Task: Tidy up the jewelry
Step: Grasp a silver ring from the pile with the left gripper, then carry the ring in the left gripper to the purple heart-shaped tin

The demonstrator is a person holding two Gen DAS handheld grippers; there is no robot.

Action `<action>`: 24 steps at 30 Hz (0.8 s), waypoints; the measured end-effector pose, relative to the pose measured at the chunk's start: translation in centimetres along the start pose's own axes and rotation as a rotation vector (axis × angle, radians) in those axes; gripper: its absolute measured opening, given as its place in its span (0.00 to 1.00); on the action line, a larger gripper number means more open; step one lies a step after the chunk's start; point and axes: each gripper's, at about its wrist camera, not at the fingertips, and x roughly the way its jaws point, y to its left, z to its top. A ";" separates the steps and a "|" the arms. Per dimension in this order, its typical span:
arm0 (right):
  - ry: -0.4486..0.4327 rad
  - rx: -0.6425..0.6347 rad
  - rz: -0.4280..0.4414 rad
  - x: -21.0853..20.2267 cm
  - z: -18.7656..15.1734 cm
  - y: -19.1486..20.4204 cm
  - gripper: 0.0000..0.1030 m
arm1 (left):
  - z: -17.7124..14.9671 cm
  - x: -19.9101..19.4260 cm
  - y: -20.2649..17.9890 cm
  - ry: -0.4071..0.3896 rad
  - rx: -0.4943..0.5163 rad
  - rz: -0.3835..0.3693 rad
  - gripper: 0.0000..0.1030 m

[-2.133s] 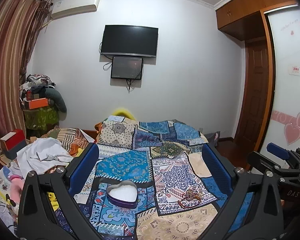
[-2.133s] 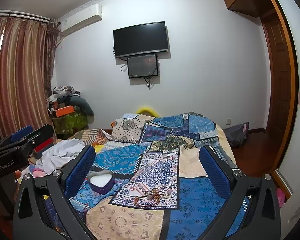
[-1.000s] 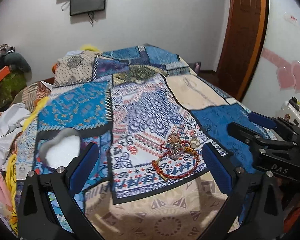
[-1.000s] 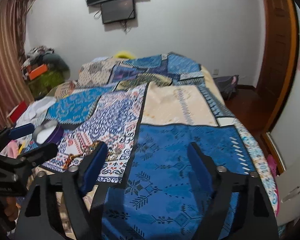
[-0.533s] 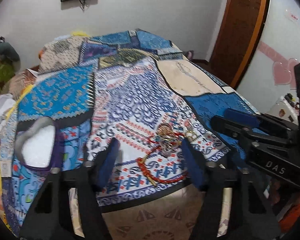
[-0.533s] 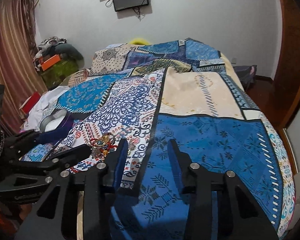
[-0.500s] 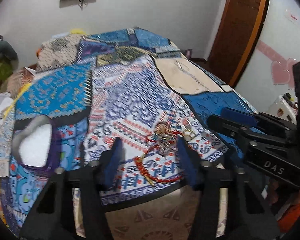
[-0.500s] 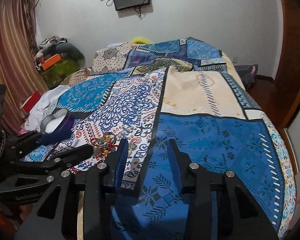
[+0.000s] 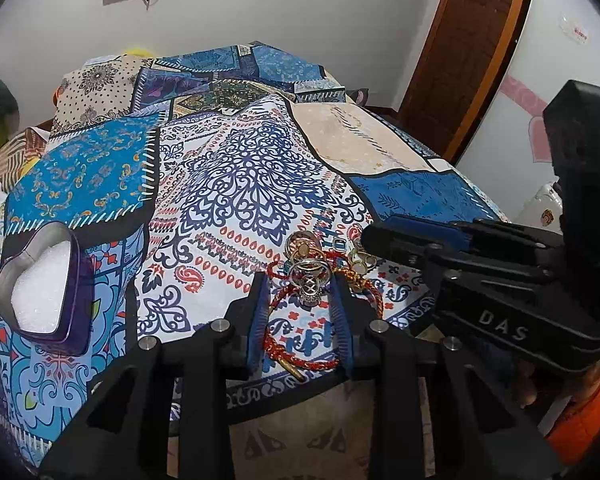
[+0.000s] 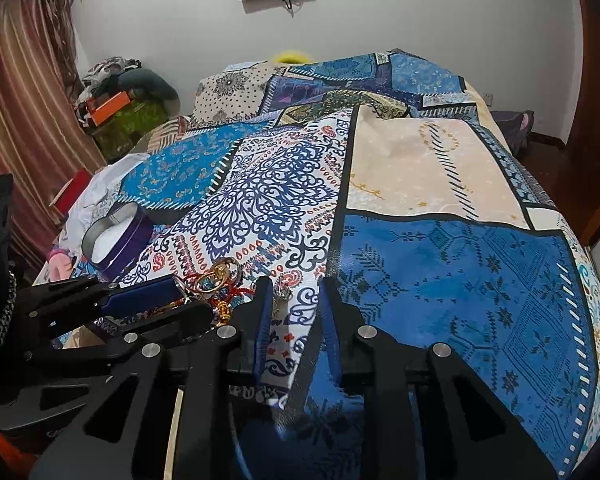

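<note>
A pile of jewelry (image 9: pixel 320 268) lies on the patterned bedspread: gold and silver rings, a silver skull-like ring (image 9: pixel 310 284) and a red cord bracelet (image 9: pixel 300 336). My left gripper (image 9: pixel 300 280) is partly closed, its jaws either side of the silver ring, with a gap left. A heart-shaped purple tin (image 9: pixel 40 284) with white foam sits to the left. My right gripper (image 10: pixel 294 284) is partly closed and empty over the bedspread, just right of the jewelry (image 10: pixel 216 280). The tin (image 10: pixel 116 236) also shows in the right wrist view.
The bed (image 10: pixel 460 280) fills both views, covered in a blue, white and beige patchwork spread. White clothes and boxes (image 10: pixel 96 196) lie off its left side. A wooden door (image 9: pixel 472 52) stands at the right.
Both grippers have come down toward the bed and their jaws have narrowed from wide open. The left one now straddles the silver ring in the jewelry pile.
</note>
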 end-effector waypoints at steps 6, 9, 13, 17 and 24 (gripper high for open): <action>0.017 -0.033 -0.010 1.0 0.1 0.6 0.16 | 0.1 -0.4 -0.5 -0.015 0.022 -0.021 0.28; 0.021 -0.035 -0.008 1.2 0.1 0.6 0.11 | 0.0 0.3 -0.6 0.006 0.023 -0.027 0.21; 0.020 -0.038 -0.010 1.1 0.0 0.6 0.09 | 0.0 0.4 -0.4 0.002 0.013 -0.029 0.19; 0.007 -0.021 -0.006 0.8 -0.1 0.5 0.09 | 0.0 0.2 -0.2 -0.004 0.008 -0.022 0.19; -0.030 -0.006 -0.003 -0.9 0.2 0.3 0.08 | 0.5 -1.3 -0.1 -0.041 -0.005 -0.015 0.19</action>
